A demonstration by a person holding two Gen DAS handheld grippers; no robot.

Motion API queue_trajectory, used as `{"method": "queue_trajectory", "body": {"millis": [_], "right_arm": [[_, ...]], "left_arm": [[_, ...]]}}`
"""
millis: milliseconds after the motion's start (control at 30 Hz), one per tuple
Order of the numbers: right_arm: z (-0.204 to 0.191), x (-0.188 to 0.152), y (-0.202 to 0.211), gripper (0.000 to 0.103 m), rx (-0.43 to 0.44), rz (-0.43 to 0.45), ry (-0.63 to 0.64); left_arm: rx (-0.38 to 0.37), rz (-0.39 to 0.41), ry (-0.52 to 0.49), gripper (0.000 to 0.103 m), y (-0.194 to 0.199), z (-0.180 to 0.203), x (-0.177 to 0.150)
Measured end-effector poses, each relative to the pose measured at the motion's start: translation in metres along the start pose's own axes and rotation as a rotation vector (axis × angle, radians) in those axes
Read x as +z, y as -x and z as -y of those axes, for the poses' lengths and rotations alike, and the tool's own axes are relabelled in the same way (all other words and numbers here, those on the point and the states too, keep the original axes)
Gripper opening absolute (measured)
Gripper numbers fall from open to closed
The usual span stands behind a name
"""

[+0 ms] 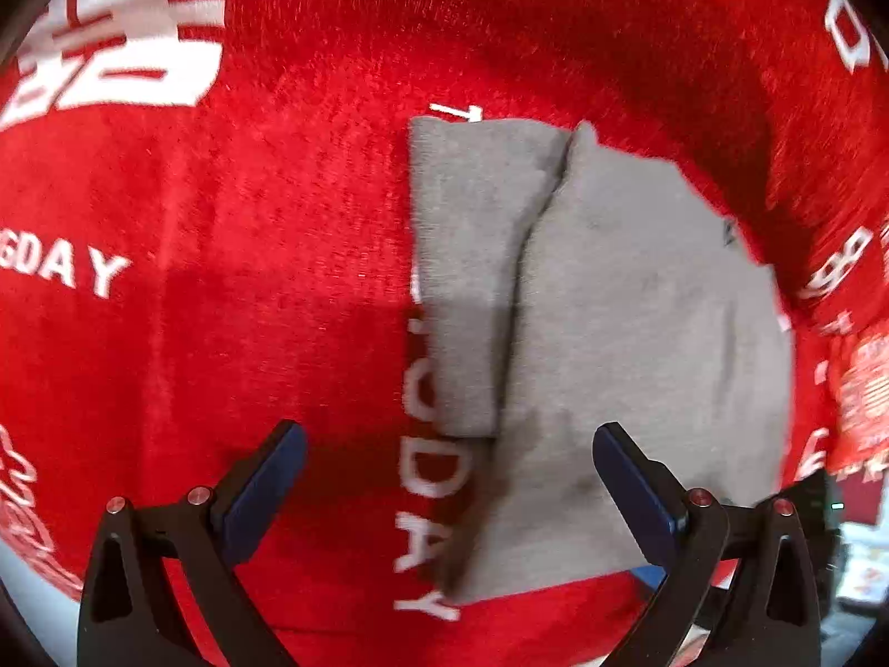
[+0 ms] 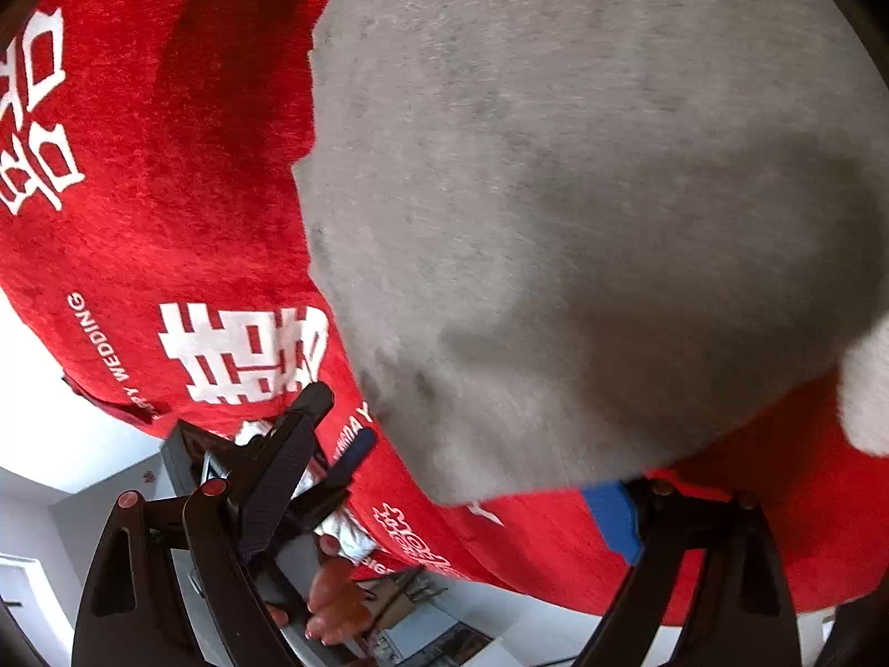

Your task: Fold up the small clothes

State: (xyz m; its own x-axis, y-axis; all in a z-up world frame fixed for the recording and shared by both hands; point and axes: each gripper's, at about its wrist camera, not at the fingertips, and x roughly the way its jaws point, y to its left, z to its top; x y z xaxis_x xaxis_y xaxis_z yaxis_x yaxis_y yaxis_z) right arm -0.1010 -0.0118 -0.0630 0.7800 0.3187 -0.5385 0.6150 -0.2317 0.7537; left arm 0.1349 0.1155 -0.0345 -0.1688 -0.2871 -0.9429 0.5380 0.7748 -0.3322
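Both tongs stand wide and empty: our left gripper (image 1: 450, 478) hovers at the 6 o'clock edge of the grey garment (image 1: 611, 333), our right gripper (image 2: 472, 478) likewise. On the red cloth (image 1: 222, 222), one side lies folded over; we judge further folds remain.

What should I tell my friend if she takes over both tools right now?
Left tool: open, empty, above the near edge of the grey garment.
Right tool: open wide, empty, low at the garment's edge; one finger's blue pad shows just under the hem.
Garment: lies on the red cloth, one side flap already folded over.
Left to do: grip the near edge, fold it again, smooth it flat.
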Motion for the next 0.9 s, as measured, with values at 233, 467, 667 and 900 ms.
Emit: {"method": "queue_trajectory", "body": {"millis": [233, 467, 667, 900], "right_arm": [[0.001, 0.009, -0.005, 0.009, 0.096, -0.054, -0.035], [-0.042, 0.016, 0.023, 0.009, 0.169, -0.065, 0.125], [-0.049, 0.015, 0.031, 0.009, 0.170, -0.092, 0.155], [-0.025, 0.005, 0.029, 0.013, 0.032, -0.181, 0.151]], "left_arm": [[-0.209, -0.041, 0.139, 0.103, -0.014, -0.024, 0.009], [-0.315, -0.093, 0.154, 0.103, -0.026, -0.013, 0.014], [-0.407, -0.094, 0.130, 0.103, -0.035, 0.021, 0.034], [-0.360, -0.104, -0.017, 0.103, -0.045, 0.078, 0.045]]}}
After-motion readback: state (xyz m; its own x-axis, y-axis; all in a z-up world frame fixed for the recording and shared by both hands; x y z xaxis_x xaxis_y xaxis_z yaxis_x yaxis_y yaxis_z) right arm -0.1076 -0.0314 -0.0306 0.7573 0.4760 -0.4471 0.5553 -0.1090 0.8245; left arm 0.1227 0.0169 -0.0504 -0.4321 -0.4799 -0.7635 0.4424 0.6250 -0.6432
